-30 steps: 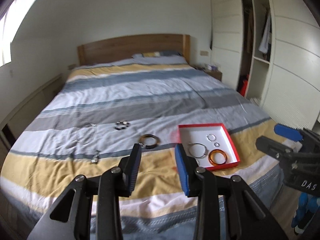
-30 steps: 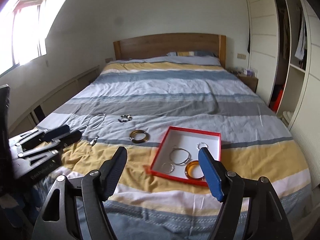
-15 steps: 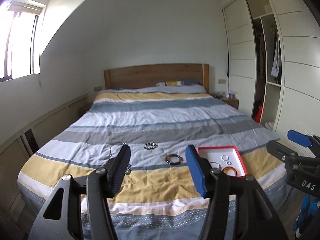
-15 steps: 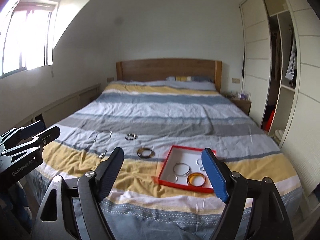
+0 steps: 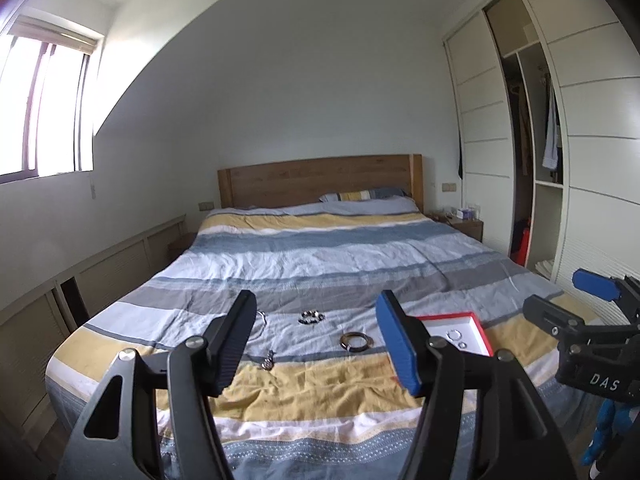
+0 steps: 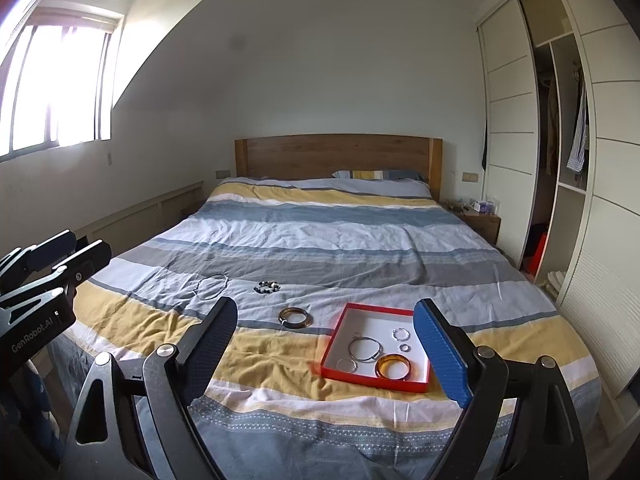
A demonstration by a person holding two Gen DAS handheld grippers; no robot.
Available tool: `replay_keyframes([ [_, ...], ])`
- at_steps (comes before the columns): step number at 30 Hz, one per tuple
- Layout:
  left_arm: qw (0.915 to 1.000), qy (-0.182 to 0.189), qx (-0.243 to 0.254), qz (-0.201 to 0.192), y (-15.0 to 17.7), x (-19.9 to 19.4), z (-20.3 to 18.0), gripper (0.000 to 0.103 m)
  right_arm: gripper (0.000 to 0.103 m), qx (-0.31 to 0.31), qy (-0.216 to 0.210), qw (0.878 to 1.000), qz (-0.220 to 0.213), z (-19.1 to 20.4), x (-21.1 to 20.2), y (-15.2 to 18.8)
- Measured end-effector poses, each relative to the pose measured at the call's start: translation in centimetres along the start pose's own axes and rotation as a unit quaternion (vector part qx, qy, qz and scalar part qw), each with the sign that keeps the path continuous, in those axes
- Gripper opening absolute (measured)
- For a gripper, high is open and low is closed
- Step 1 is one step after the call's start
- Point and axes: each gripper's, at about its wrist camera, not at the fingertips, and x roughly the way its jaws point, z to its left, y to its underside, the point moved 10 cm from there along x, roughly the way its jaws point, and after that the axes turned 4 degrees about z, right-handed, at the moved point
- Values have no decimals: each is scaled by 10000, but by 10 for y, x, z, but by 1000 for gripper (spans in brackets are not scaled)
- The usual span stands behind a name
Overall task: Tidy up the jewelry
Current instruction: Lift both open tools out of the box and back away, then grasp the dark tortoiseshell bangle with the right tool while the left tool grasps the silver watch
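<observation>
Striped blue-yellow-grey bedspread point(image 6: 320, 240): red-rimmed white-lined shallow tray point(image 6: 400, 314) at 5 o'clock, dark tortoiseshell bangle point(image 6: 295, 317) at its 9. Left gripper point(image 5: 316, 344), right gripper point(image 6: 326, 354): jaws apart, empty.

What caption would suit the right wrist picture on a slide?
Open tongs above a striped bed, facing a red box of bangles, with more jewelry loose on the cover.

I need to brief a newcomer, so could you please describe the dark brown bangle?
On the bed, look just left of the red tray, on the quilt. The dark brown bangle lies there alone, thick and solid, unlike the beaded bracelet and thin wire hoop beyond it.
</observation>
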Motion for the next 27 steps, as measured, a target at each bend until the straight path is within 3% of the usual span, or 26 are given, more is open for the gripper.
replay_keyframes([
  [3,9999,78,-87,-118,0,5,3,60,89,-15,-24,10000,-15,2,5,-1],
  [6,9998,156,-151,26,8,18,8,60,89,-40,-23,10000,84,2,16,3],
  [13,9950,25,-460,890,67,80,52,60,89,-61,-55,9977,679,5,70,27],
  [17,9857,-149,-782,1487,108,122,92,60,87,-106,-175,9934,1131,15,118,46],
  [19,9799,-293,-898,1758,132,141,114,60,84,-162,-296,9906,1323,24,142,55],
  [23,9690,-437,-1052,2193,172,174,148,60,65,-267,-598,9814,1804,44,194,81],
  [27,9609,-368,-1082,2522,195,212,158,60,53,-337,-881,9705,2221,63,239,102],
])
